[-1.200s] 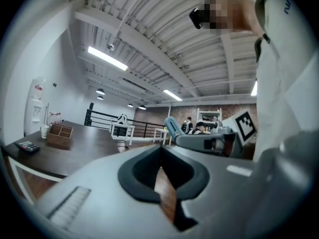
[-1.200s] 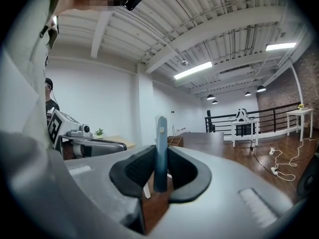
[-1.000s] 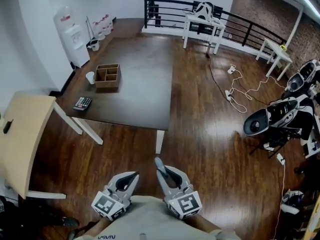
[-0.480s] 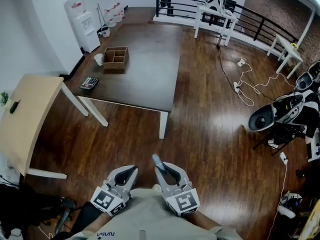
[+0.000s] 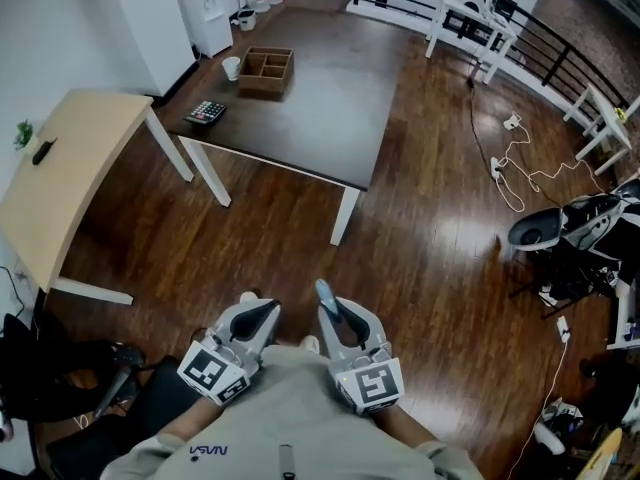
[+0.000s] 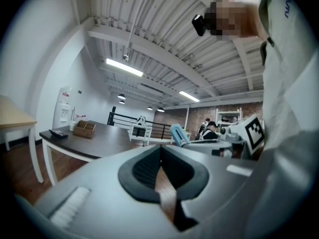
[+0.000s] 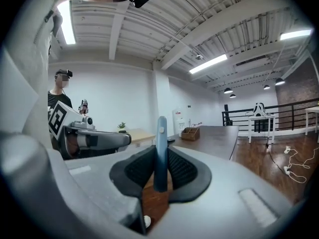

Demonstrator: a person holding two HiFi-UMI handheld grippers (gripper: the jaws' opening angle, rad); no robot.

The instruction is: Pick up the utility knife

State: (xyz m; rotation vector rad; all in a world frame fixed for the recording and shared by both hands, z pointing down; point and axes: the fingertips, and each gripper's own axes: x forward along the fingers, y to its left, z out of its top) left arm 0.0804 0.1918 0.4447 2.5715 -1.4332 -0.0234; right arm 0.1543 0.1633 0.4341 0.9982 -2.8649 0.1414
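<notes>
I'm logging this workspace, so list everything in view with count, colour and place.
dark table: one, brown, upper centre
wooden tray: one, brown, on the dark table
cup: one, white, beside the wooden tray
calculator: one, black, dark table's left corner
light table: one, pale wood, left
cables: several, white, floor at right
utility knife: one, blue, clamped, bottom centre
left gripper: one, grey, shut, empty
right gripper: one, grey, shut on the utility knife

Well ahead of the left gripper (image 5: 262, 313), a dark table (image 5: 330, 108) carries a wooden box (image 5: 266, 71), cup (image 5: 232, 68) and calculator (image 5: 206, 113) — further left, a pale table (image 5: 75, 193) bears one small black thing (image 5: 43, 151).
</notes>
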